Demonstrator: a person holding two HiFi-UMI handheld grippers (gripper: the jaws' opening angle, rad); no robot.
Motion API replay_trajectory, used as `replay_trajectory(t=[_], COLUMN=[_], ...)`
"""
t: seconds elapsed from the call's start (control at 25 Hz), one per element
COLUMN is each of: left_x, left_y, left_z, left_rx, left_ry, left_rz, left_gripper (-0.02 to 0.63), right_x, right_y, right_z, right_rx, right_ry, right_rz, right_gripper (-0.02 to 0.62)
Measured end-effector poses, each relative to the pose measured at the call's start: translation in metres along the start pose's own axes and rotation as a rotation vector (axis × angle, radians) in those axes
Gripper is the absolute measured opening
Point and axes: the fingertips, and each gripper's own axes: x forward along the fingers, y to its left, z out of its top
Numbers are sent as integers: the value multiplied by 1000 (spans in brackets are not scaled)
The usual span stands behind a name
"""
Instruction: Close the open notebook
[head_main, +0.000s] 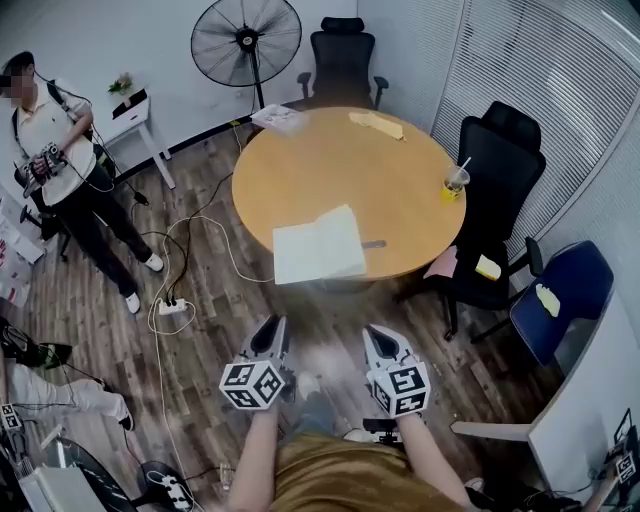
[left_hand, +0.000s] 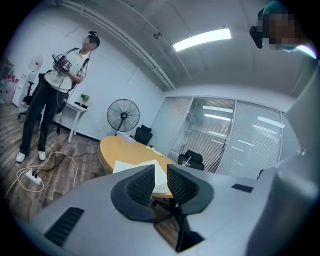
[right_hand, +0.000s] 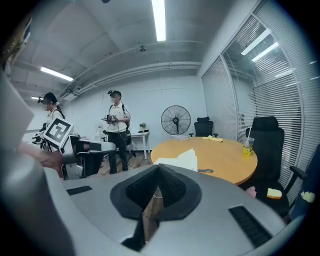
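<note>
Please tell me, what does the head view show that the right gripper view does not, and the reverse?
Only the head view: the power strip on the floor and the wearer's own shirt. Only the right gripper view: the ceiling light, and the right gripper with its jaws closed together, nothing between them. Both: the open notebook on the round table, the fan, the drink cup and the standing person.

Open notebook (head_main: 319, 245), white pages up, flat, near edge of table (head_main: 340, 170)
</note>
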Motion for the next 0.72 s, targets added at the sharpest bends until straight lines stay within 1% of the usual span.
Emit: replay_trajectory(t=[0.16,0.36,0.56,0.72], left_x=[50,102,129,140], left_y=[34,73,100,111], left_z=[23,44,54,49], left_rx=[-49,-58,-62,-69], left_ry=[-1,18,38,75], left_rz=[-26,-64,-79,-81], left_gripper=[98,109,114,118], right_x=[54,113,139,148], right_y=[-17,-26,-34,-42], right_z=[18,40,61,61], right_rx=[-14,-38,-85,-72], right_ry=[9,7,8,24], right_rz=[-25,-57,-104,-132], right_gripper=[11,11,11,11])
